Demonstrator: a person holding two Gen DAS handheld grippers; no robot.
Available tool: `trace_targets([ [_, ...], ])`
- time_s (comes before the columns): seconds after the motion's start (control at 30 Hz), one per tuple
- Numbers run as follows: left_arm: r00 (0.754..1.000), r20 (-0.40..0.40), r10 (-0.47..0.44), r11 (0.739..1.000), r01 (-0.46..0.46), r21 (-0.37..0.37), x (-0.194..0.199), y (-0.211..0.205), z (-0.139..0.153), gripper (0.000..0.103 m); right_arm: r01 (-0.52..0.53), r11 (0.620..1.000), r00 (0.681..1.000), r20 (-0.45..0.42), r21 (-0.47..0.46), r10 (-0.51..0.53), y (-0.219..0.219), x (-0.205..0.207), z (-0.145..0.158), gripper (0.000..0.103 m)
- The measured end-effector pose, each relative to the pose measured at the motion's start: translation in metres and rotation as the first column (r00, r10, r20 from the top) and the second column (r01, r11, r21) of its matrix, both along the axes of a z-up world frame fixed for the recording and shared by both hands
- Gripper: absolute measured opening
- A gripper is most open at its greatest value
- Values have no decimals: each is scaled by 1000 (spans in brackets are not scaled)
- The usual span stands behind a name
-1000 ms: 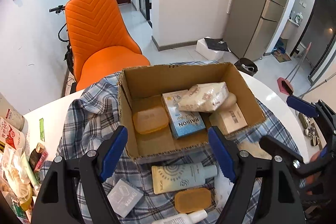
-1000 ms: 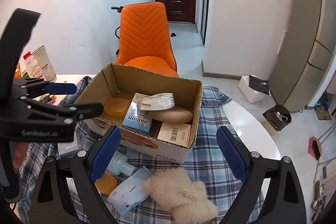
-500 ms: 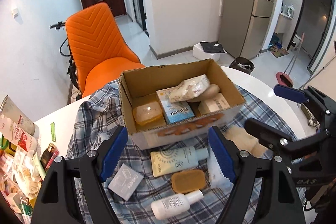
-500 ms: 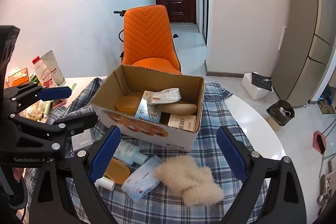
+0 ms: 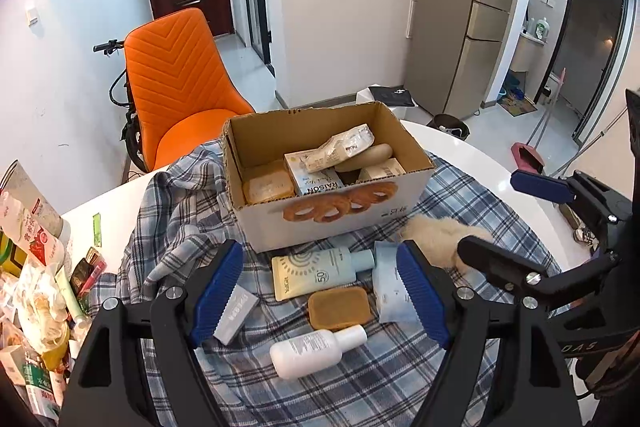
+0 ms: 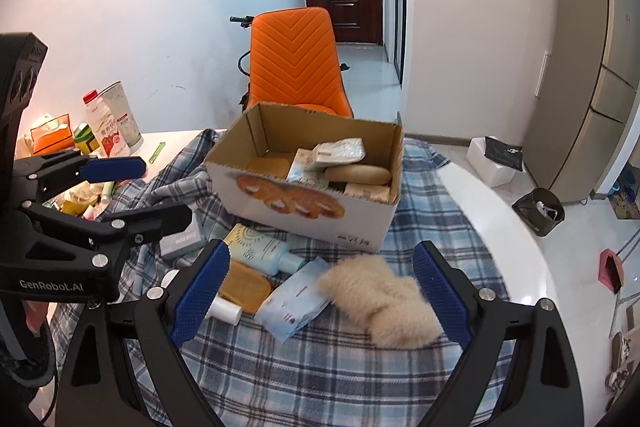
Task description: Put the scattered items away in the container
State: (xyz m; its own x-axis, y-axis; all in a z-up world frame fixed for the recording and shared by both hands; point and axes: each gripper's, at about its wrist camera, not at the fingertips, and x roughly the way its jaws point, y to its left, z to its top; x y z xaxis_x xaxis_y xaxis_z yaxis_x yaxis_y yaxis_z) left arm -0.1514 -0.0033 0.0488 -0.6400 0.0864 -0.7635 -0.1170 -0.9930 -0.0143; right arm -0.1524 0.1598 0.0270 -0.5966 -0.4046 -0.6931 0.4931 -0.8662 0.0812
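Note:
A cardboard box [image 5: 336, 215] [image 6: 304, 207] sits on a plaid cloth and holds several items. In front of it lie a sunscreen tube [image 5: 320, 273], a tan soap case [image 5: 340, 308], a white bottle [image 5: 316, 350], a grey small box [image 5: 236, 315], a blue tissue pack [image 6: 294, 301] and a furry beige item [image 6: 380, 301]. My left gripper [image 5: 320, 295] is open and empty, above the sunscreen and the case. My right gripper [image 6: 320, 291] is open and empty, above the tissue pack and the furry item.
An orange chair [image 5: 180, 95] stands behind the white table [image 6: 508, 247]. Snack packets and bottles [image 5: 32, 267] crowd the table's left edge. The plaid cloth [image 6: 320, 367] covers the middle.
Both grippers have pulled back and up from the box. More of the loose items in front of the box are now in view. Both remain open.

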Motion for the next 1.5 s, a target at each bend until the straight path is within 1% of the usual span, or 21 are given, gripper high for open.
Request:
trace_targets([
  [0.07,1000,-2,7,1000,-7,-4,5,-1,-1,81,-6,1000,1000,13,-4,6,-1,4,-4,92],
  [0.2,1000,4,18,1000,-18,16,14,-7,-6,81,-15,1000,999,35,-13,15,-2,14,-12,92],
  [0.3,1000,-1,30,1000,-30,0,20,-9,-14,81,-18,1000,999,51,-16,19,-1,20,-19,92],
  [0.43,999,22,33,999,-33,16,26,-12,-26,81,-15,1000,996,83,-24,17,0,26,-28,92],
  [0.53,999,17,47,998,-48,30,34,-16,-31,81,-10,1000,996,89,-22,12,0,33,-33,92],
  [0.77,998,29,59,998,-59,12,45,-20,-41,81,8,999,992,126,-39,-3,6,41,-46,92],
  [0.87,997,44,62,998,-63,22,52,-22,-48,81,18,999,991,133,-41,-12,8,48,-51,92],
  [0.97,997,54,53,998,-54,20,59,-21,-51,81,32,998,991,132,-45,-26,14,58,-55,92],
  [1.03,997,42,61,998,-62,11,66,-22,-52,81,35,998,992,125,-46,-29,16,64,-55,92],
  [1.13,997,26,68,998,-68,-3,75,-19,-54,81,40,998,994,101,-46,-35,16,74,-52,92],
  [1.2,998,30,59,998,-59,0,82,-15,-59,81,43,998,996,82,-47,-39,15,79,-49,92],
  [1.37,999,45,21,999,-22,28,100,-5,-69,81,42,997,997,65,-59,-38,14,93,-48,92],
  [1.5,999,38,27,998,-29,63,113,-6,-73,81,61,995,996,68,-80,-56,17,105,-53,92],
])
